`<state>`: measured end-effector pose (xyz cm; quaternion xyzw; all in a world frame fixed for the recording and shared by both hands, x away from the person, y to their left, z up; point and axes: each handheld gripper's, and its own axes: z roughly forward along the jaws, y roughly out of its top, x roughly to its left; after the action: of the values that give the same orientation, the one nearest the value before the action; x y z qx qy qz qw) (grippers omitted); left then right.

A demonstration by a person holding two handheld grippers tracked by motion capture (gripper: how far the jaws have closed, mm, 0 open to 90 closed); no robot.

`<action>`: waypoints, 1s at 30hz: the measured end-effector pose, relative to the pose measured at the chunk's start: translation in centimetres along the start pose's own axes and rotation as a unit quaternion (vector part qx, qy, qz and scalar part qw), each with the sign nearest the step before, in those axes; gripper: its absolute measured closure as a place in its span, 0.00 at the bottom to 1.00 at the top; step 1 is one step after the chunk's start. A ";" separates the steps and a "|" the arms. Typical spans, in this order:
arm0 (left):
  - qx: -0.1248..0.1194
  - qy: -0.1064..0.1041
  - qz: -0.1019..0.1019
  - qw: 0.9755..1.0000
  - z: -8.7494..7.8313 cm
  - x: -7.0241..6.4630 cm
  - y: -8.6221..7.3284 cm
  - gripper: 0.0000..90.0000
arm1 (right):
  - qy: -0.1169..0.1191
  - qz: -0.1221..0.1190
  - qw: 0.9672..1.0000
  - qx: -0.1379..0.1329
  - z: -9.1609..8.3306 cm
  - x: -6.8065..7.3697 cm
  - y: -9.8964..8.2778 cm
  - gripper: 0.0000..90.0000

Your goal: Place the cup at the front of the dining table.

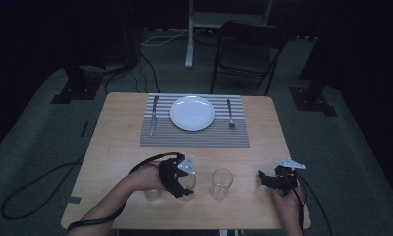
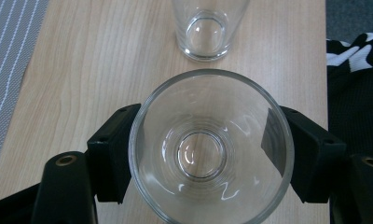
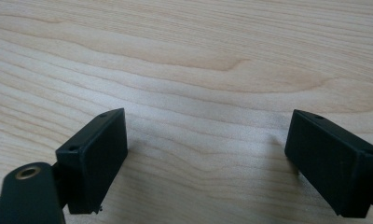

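Wooden worktop (image 1: 116, 147), dim room. Striped placemat (image 1: 194, 135) at far edge carries white plate (image 1: 192, 113), knife (image 1: 154, 115), fork (image 1: 230, 114). Left claw (image 2: 208, 154) near front edge, jaws set against both sides of clear tumbler (image 2: 211, 144). Second tumbler (image 1: 221, 183) just beside, standing free. Right claw (image 3: 203, 163) near front right corner, jaws wide apart, empty, over bare wood.
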<state>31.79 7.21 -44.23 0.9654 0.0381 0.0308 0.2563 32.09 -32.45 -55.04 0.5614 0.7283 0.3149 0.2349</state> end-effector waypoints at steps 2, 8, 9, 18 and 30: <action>0.006 -0.003 0.000 1.000 0.0 0.1 0.1 0.32 | 0.000 0.000 1.000 0.000 0.0 0.0 0.0 0.14; 0.017 0.000 -0.005 1.000 0.0 0.1 0.5 0.32 | 0.000 0.000 1.000 0.000 0.0 0.0 0.0 0.14; 0.017 0.002 -0.007 1.000 0.0 0.0 0.5 0.32 | 0.000 0.000 1.000 0.000 0.0 0.0 0.0 0.14; 0.007 0.019 -0.023 1.000 -0.2 0.6 0.3 0.32 | 0.000 0.000 1.000 0.000 0.0 0.0 0.0 0.14; 0.004 0.061 -0.067 0.996 -1.1 2.2 -0.2 0.33 | 0.000 0.000 1.000 0.000 0.0 0.0 0.0 0.14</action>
<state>33.90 8.14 -43.33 0.9580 0.1182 0.0723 0.2510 32.09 -32.45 -55.04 0.5613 0.7284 0.3149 0.2350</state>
